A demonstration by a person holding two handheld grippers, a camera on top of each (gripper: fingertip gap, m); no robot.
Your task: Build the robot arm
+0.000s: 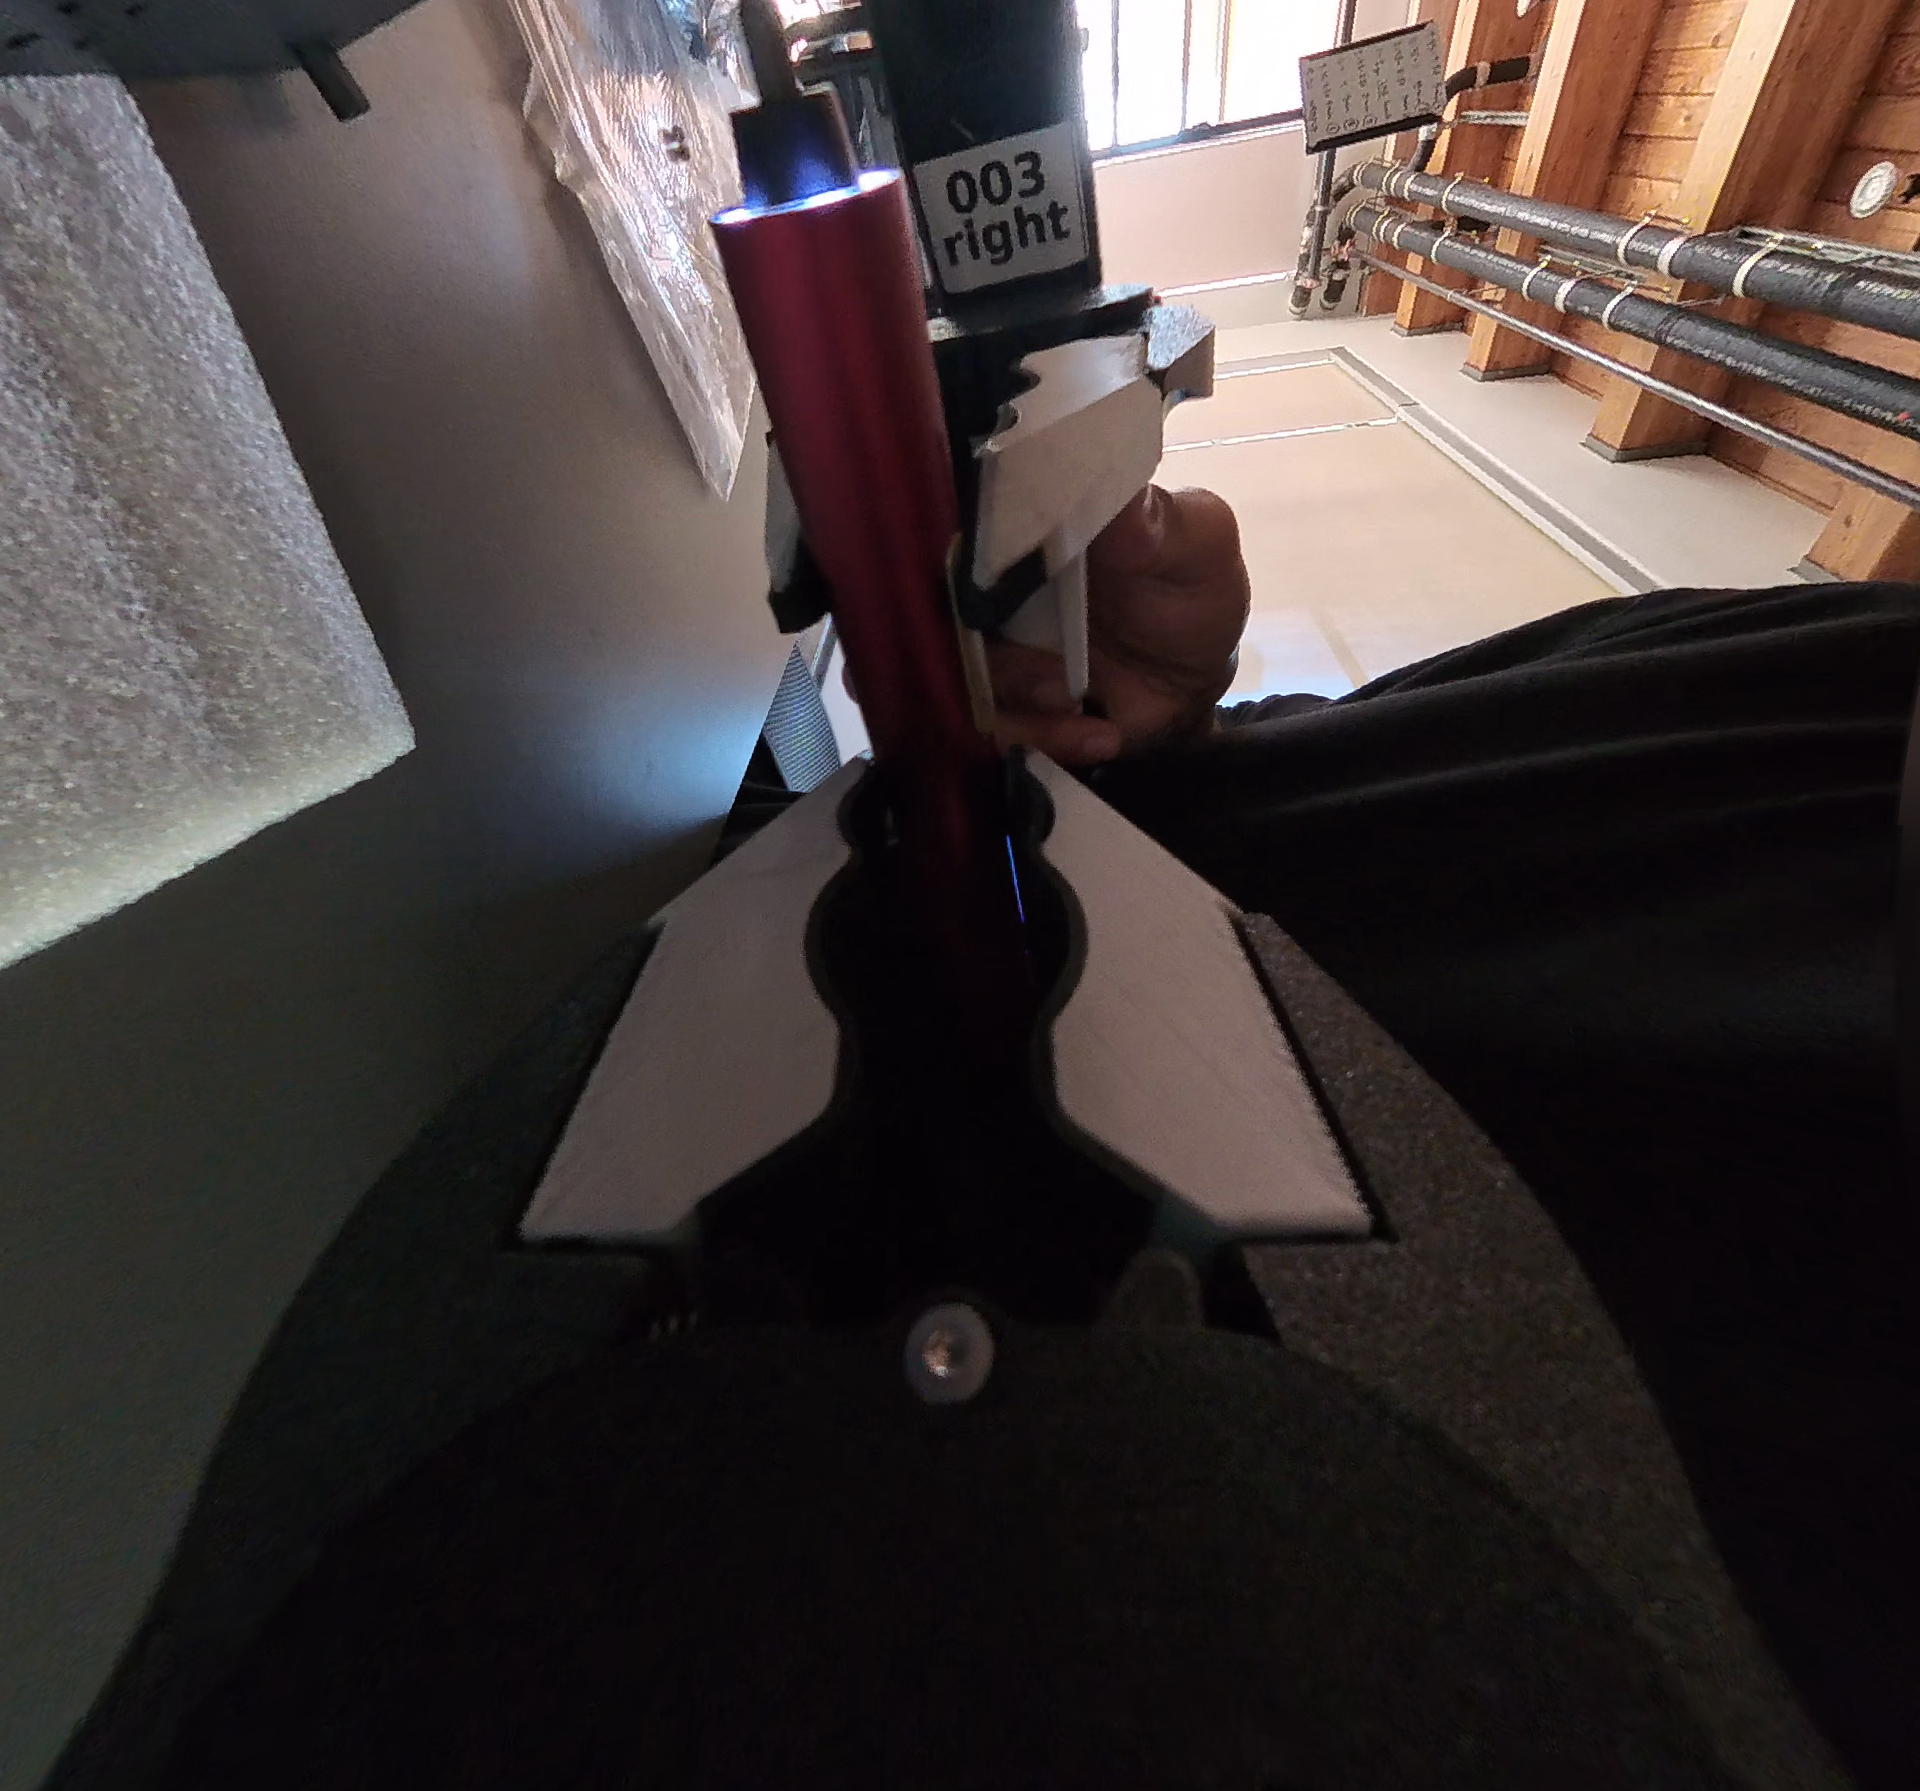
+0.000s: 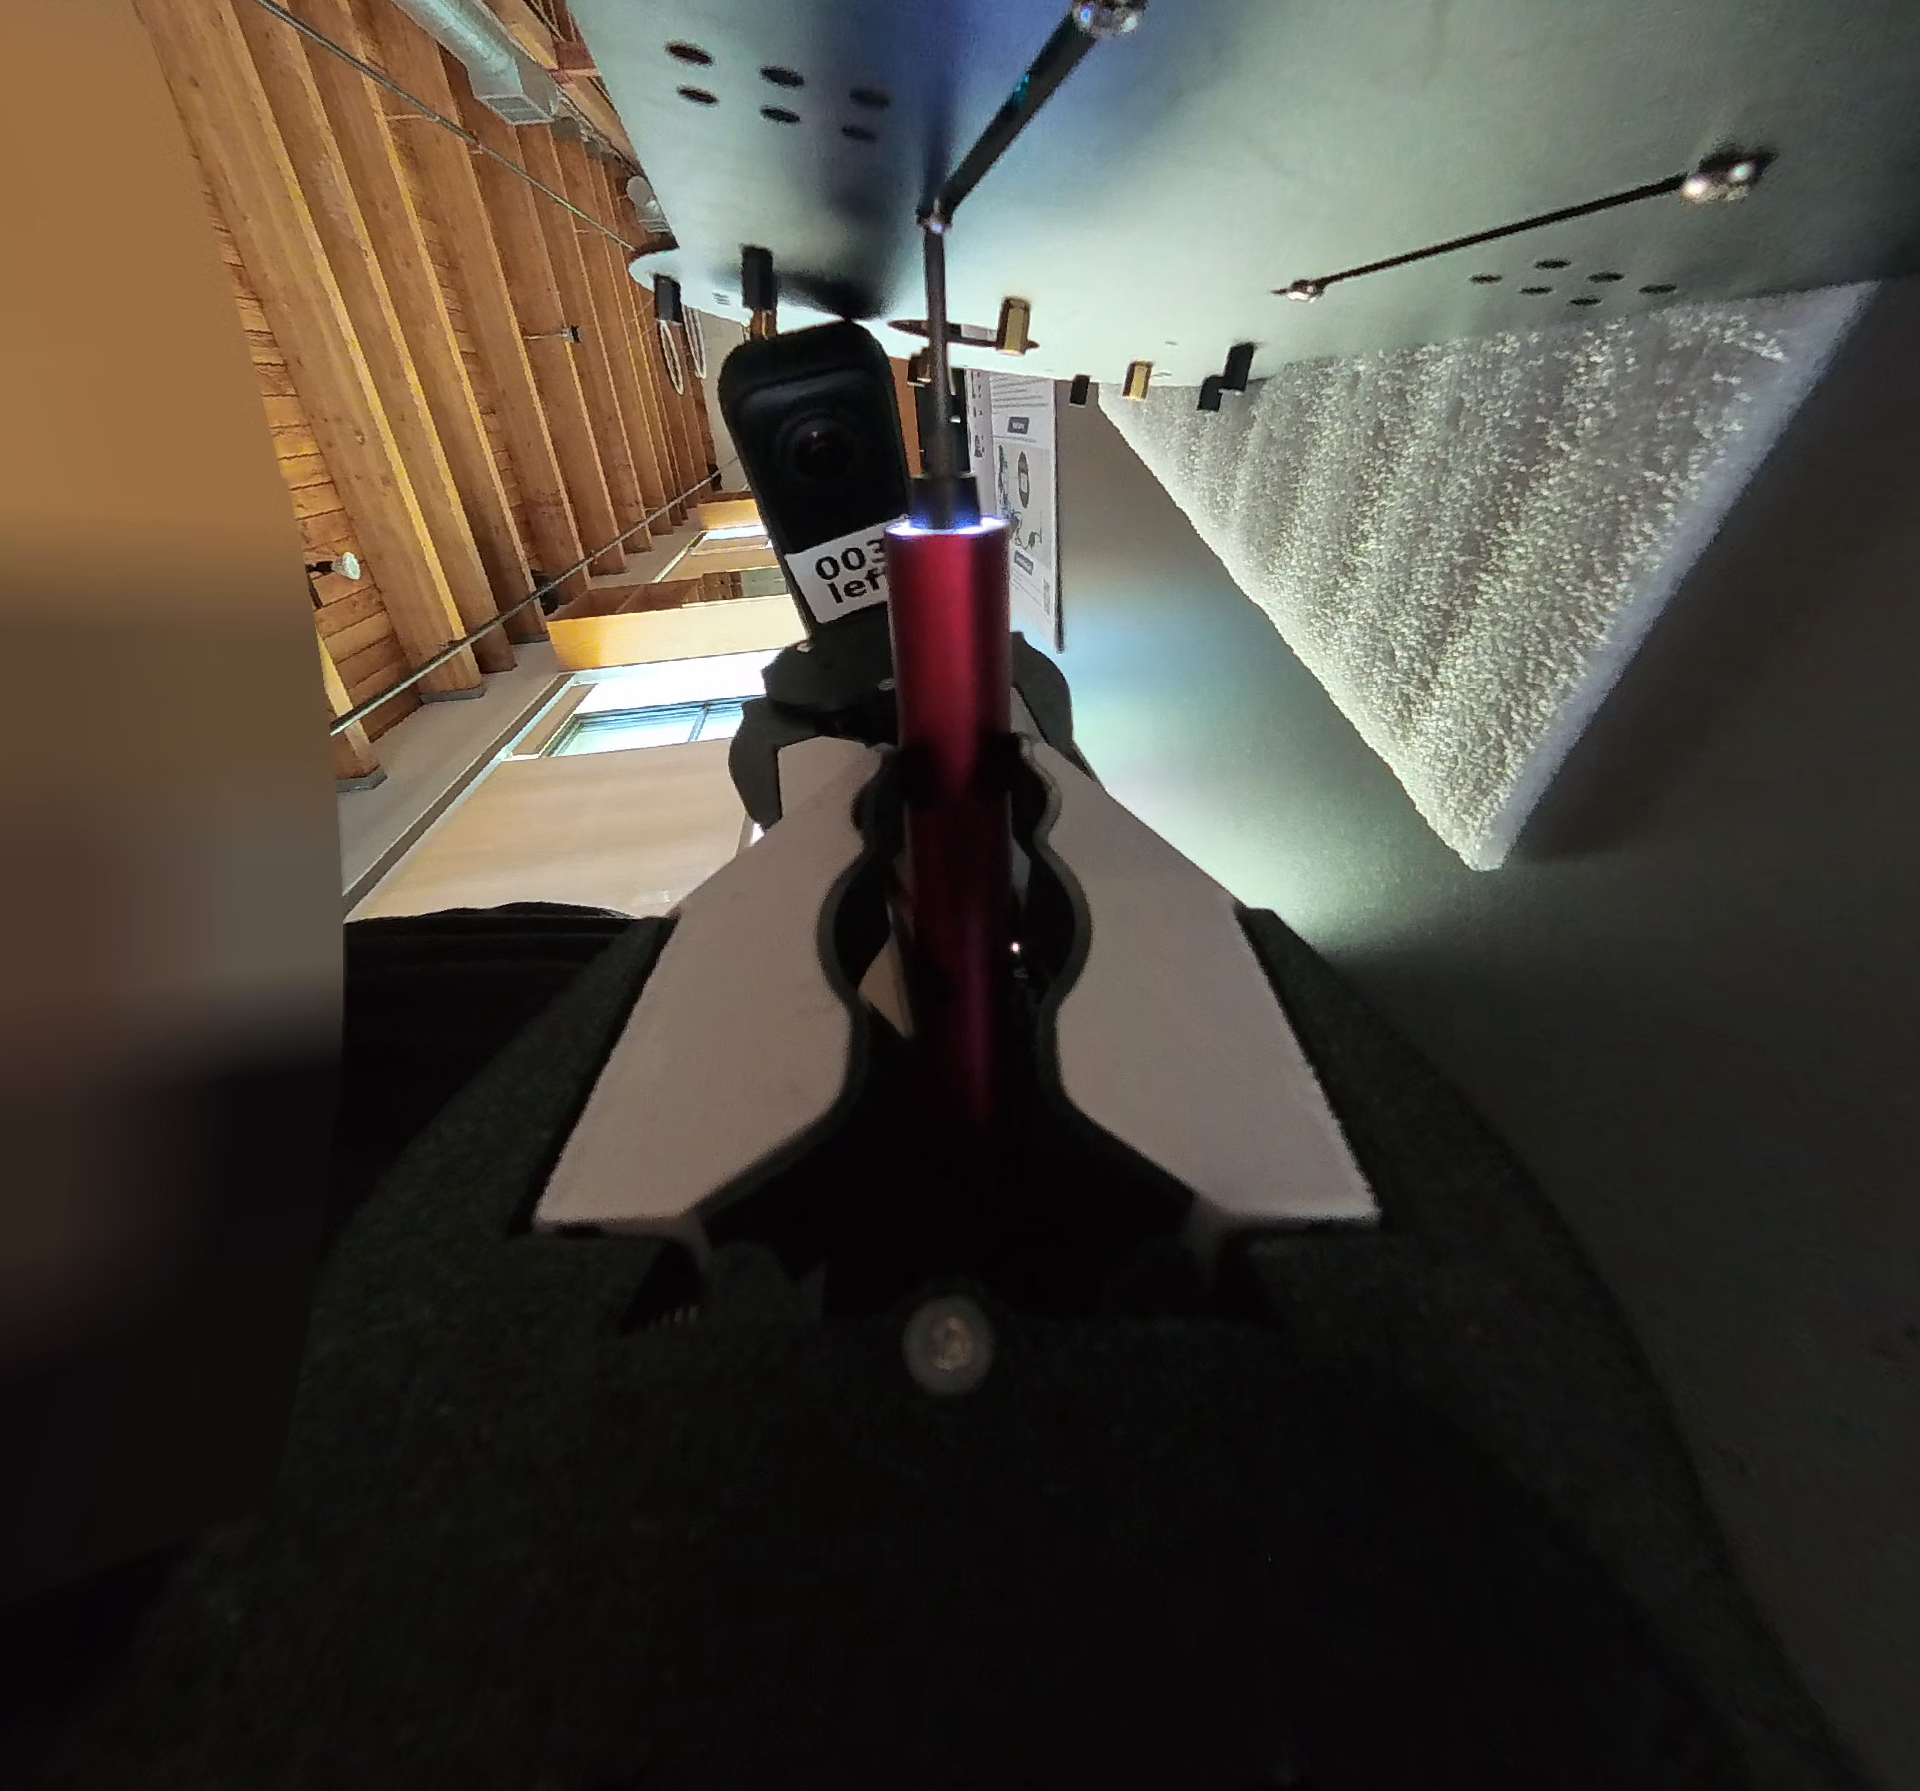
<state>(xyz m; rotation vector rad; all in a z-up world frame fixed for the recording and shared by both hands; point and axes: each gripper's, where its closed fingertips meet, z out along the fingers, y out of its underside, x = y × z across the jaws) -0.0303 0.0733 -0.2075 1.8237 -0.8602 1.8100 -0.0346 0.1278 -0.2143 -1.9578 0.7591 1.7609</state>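
The red electric screwdriver (image 2: 951, 806) is clenched by both the right gripper (image 2: 951, 775) and the left gripper (image 1: 951, 806) (doubled for steadiness, it seems), its bit set against a screw in the dark plate (image 2: 1351, 79), beside white foam (image 2: 1507, 546).

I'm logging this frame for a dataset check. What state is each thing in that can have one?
red electric screwdriver: gripped by both grippers, light ring at its tip lit, bit up against a screw in the plate.
left gripper: shut on the screwdriver.
right gripper: shut on the screwdriver.
dark metal plate: overhead, standoffs fitted along its edge.
white foam sheet: lying flat next to the plate.
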